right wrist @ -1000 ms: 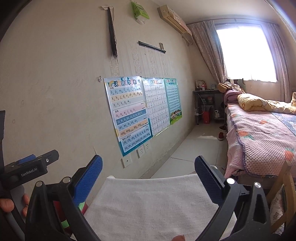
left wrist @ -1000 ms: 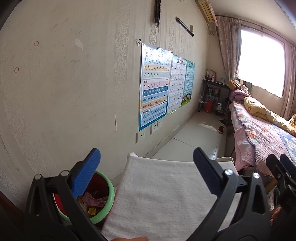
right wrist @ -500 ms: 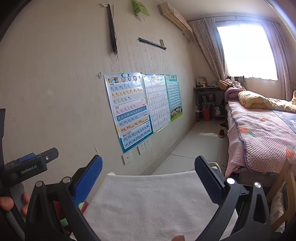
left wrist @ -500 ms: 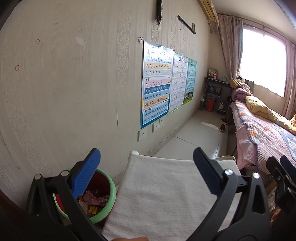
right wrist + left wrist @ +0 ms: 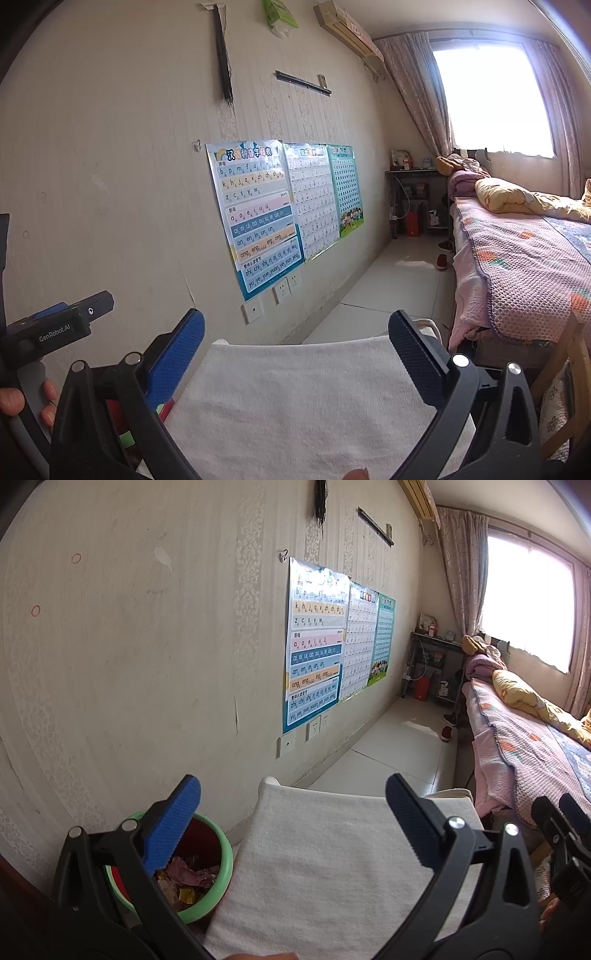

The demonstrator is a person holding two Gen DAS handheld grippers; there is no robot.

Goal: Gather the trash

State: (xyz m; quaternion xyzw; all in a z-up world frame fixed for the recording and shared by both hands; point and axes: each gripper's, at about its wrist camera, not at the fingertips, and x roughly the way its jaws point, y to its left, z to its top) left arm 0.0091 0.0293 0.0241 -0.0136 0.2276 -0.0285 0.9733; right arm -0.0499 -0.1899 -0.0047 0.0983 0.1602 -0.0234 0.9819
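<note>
A green bin [image 5: 221,882] with a red inside stands on the floor by the wall, holding crumpled paper scraps [image 5: 188,875]. My left gripper [image 5: 291,790] hangs open above a white cloth-covered surface [image 5: 325,867], its left blue pad over the bin's rim, with nothing between the fingers. My right gripper [image 5: 297,321] is also open and empty over the same white cloth [image 5: 295,398]. Only a sliver of the bin [image 5: 122,421] shows behind the right gripper's left finger. No loose trash shows on the cloth.
A papered wall with learning posters [image 5: 314,646] runs along the left. A bed with a pink cover [image 5: 517,266] fills the right, with a tiled floor strip [image 5: 399,742] between. A wooden chair [image 5: 569,369] stands at the right. A hand [image 5: 22,402] holds the left gripper's body [image 5: 55,328].
Both views have drifted slightly; the bin sits a little further right in the left wrist view. Both grippers stay open and empty.
</note>
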